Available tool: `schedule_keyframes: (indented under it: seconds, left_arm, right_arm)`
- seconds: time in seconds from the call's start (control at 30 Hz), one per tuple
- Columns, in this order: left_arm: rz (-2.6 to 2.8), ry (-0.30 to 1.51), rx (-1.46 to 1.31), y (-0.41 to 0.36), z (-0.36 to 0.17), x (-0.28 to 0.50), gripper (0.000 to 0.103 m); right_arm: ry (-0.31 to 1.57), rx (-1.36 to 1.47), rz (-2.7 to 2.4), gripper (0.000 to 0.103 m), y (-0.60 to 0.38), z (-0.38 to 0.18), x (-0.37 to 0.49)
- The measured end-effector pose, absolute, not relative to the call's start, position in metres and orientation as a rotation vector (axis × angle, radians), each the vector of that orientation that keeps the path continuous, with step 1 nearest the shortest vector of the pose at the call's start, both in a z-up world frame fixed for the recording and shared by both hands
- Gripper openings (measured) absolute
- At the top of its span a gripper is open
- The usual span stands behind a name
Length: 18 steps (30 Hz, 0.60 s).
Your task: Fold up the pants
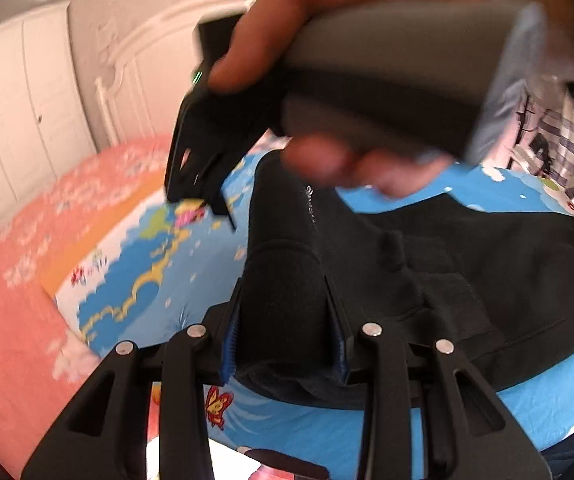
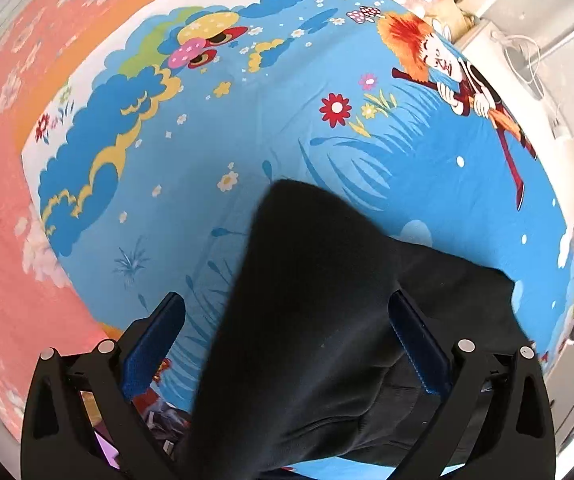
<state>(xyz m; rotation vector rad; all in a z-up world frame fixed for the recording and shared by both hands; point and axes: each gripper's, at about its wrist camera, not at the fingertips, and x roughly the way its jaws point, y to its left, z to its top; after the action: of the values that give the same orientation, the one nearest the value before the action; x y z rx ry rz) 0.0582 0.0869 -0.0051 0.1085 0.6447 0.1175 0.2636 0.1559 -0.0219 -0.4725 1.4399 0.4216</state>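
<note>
Black pants lie bunched on a blue cartoon-print sheet. My left gripper is shut on a raised fold of the pants between its blue pads. The right gripper, held in a hand, hovers above the pants in the left wrist view, blurred. In the right wrist view the pants rise in a peak between the wide-apart fingers of my right gripper, which is open; the cloth touches the right pad, the left pad stands apart.
The blue sheet lies over a pink floral bedspread. White wardrobe doors and a white headboard stand beyond the bed. A white cabinet with cables is at the right.
</note>
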Motion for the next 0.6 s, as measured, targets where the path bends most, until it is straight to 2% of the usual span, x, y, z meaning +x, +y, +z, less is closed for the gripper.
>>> schedule_keyframes:
  seconds: [0.03, 0.07, 0.1, 0.13, 0.2, 0.37, 0.47, 0.53, 0.6]
  left_arm:
    - [0.099, 0.636, 0.107, 0.083, 0.0, 0.057, 0.036]
    - [0.075, 0.628, 0.099, 0.08, 0.006, 0.058, 0.036]
    - [0.06, 0.621, 0.094, 0.077, 0.011, 0.058, 0.035]
    - [0.043, 0.614, 0.091, 0.073, 0.016, 0.058, 0.035]
    - [-0.011, 0.59, 0.092, 0.058, 0.03, 0.059, 0.035]
    - [-0.164, 0.528, 0.094, 0.006, 0.056, 0.057, 0.037]
    - [-0.252, 0.461, 0.05, -0.02, 0.059, 0.055, 0.055]
    - [-0.246, 0.412, 0.065, -0.032, 0.047, 0.045, 0.077]
    - [-0.251, 0.404, 0.132, -0.043, 0.025, 0.035, 0.08]
  right_arm:
    - [1.423, -0.481, 0.423, 0.073, 0.152, -0.019, 0.263]
    - [1.416, -0.483, 0.427, 0.064, 0.141, -0.015, 0.263]
    - [1.413, -0.432, 0.461, 0.048, 0.126, -0.008, 0.264]
    - [1.41, -0.386, 0.478, 0.04, 0.114, -0.002, 0.266]
    - [1.385, -0.281, 0.496, 0.032, 0.072, 0.017, 0.27]
    - [1.342, -0.082, 0.495, 0.026, -0.035, 0.049, 0.275]
    - [1.364, 0.073, 0.476, 0.025, -0.096, 0.045, 0.285]
    - [1.37, 0.145, 0.475, 0.025, -0.124, 0.035, 0.288]
    - [1.375, 0.21, 0.494, 0.025, -0.141, 0.025, 0.289]
